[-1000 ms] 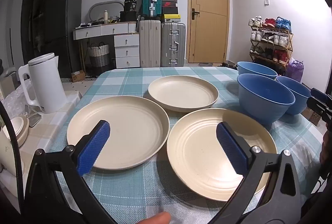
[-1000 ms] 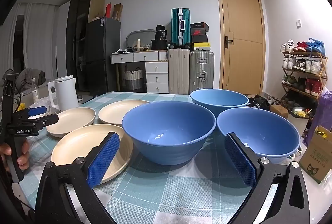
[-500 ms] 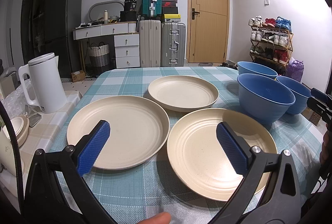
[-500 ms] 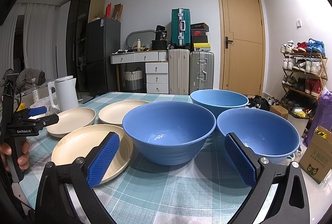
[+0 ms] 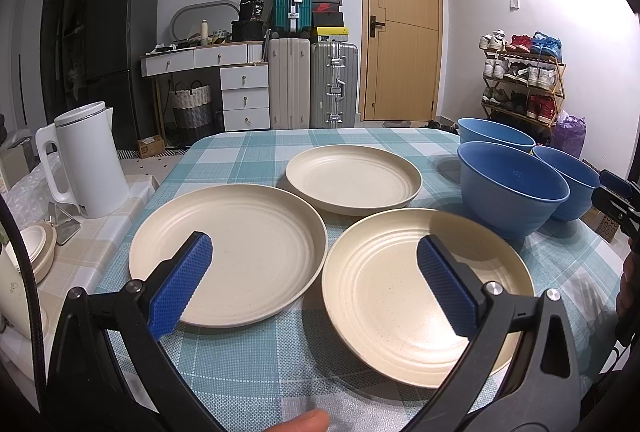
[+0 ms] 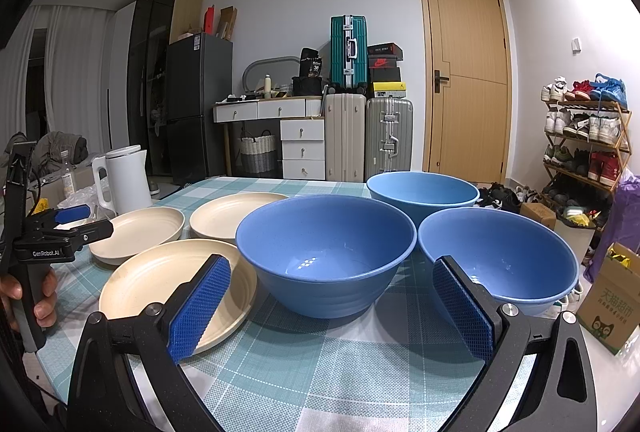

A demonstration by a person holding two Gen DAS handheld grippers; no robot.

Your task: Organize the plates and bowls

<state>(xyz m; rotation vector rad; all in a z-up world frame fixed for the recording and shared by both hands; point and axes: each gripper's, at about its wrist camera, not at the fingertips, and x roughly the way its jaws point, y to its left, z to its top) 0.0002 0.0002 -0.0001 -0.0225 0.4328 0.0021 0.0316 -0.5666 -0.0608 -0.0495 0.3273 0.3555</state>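
Three cream plates lie apart on the checked tablecloth (image 5: 256, 160): a near-left plate (image 5: 244, 248), a near-right plate (image 5: 384, 296) and a far plate (image 5: 352, 178). Three blue bowls stand at the right: a near bowl (image 6: 324, 252), a right bowl (image 6: 504, 260) and a far bowl (image 6: 422, 192). My left gripper (image 5: 314, 284) is open and empty, held above the two near plates. My right gripper (image 6: 330, 306) is open and empty, just in front of the near bowl and the right bowl.
A white kettle (image 5: 82, 164) stands on a side counter left of the table. A small bowl (image 5: 34, 252) sits near it. A cardboard box (image 6: 608, 296) stands off the table's right edge. Suitcases, drawers and a shoe rack stand behind.
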